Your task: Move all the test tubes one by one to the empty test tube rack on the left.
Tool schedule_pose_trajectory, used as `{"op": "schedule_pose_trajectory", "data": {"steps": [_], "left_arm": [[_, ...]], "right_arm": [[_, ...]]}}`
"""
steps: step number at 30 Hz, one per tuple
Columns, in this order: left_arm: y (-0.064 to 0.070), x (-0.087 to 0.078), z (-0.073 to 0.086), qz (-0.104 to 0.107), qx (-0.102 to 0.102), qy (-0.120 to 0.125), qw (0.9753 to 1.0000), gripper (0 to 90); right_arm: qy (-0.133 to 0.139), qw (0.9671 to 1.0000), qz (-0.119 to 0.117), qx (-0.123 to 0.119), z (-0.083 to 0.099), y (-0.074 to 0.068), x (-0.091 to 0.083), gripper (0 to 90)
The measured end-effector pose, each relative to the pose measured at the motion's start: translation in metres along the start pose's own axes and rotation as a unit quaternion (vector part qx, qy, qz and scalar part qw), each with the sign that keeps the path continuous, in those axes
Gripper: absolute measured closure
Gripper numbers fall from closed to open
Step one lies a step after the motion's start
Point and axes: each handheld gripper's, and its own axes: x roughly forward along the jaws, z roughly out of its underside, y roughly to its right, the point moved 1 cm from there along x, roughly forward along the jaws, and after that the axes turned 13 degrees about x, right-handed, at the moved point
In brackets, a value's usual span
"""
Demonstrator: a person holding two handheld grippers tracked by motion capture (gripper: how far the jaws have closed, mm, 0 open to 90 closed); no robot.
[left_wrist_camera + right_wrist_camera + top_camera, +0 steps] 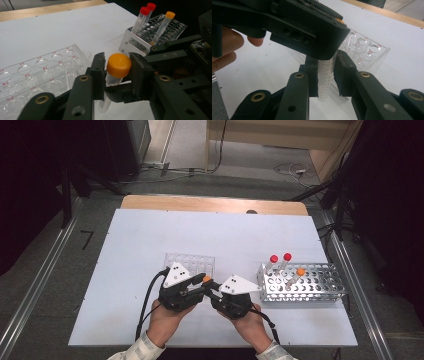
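Observation:
An orange-capped clear tube (206, 279) is held just above the table between both grippers, in front of the clear plastic rack (190, 263). My left gripper (202, 282) is shut on its orange cap (119, 64). My right gripper (213, 288) is shut on the graduated tube body (325, 77), below the cap. In the left gripper view the right gripper's jaw crosses under the cap, gripping the tube. In the right gripper view the left gripper's black body (307, 27) covers the top of the tube.
A metal rack (320, 292) stands at the right with two red-capped tubes (280, 258) and one orange-capped tube (299, 273) in it. The clear rack (37, 75) has empty wells. White table surface stretches behind and to the left.

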Motion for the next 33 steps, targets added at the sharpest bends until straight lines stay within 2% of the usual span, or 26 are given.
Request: {"op": "schedule_pose_trajectory", "data": {"steps": [4, 8, 13, 18, 25, 33], "left_arm": [[-0.001, 0.000, 0.000, -0.002, 0.000, -0.002, 1.0000, 69.9], [-0.003, -0.002, -0.001, -0.002, 0.000, 0.000, 1.0000, 70.1], [-0.007, -0.007, -0.004, -0.005, -0.004, 0.005, 1.0000, 70.2], [-0.011, -0.013, -0.007, -0.015, -0.012, 0.015, 0.9997, 70.2], [-0.017, -0.020, -0.014, -0.030, -0.010, 0.021, 0.9993, 70.2], [-0.031, -0.027, -0.020, -0.056, -0.013, 0.029, 0.9980, 70.2]], "right_arm": [[-0.001, 1.0000, 0.000, -0.001, 0.000, 0.000, 0.000, 70.3], [-0.010, 0.9998, -0.012, -0.008, 0.000, 0.000, -0.002, 51.9], [-0.022, 0.9997, -0.010, -0.007, 0.002, 0.004, -0.009, 38.4], [-0.025, 0.9997, 0.002, 0.000, 0.006, 0.014, -0.022, 37.0], [-0.024, 0.9994, 0.019, 0.015, 0.014, 0.030, -0.037, 33.3], [-0.035, 0.9988, 0.028, 0.019, 0.024, 0.037, -0.046, 27.3]]}}
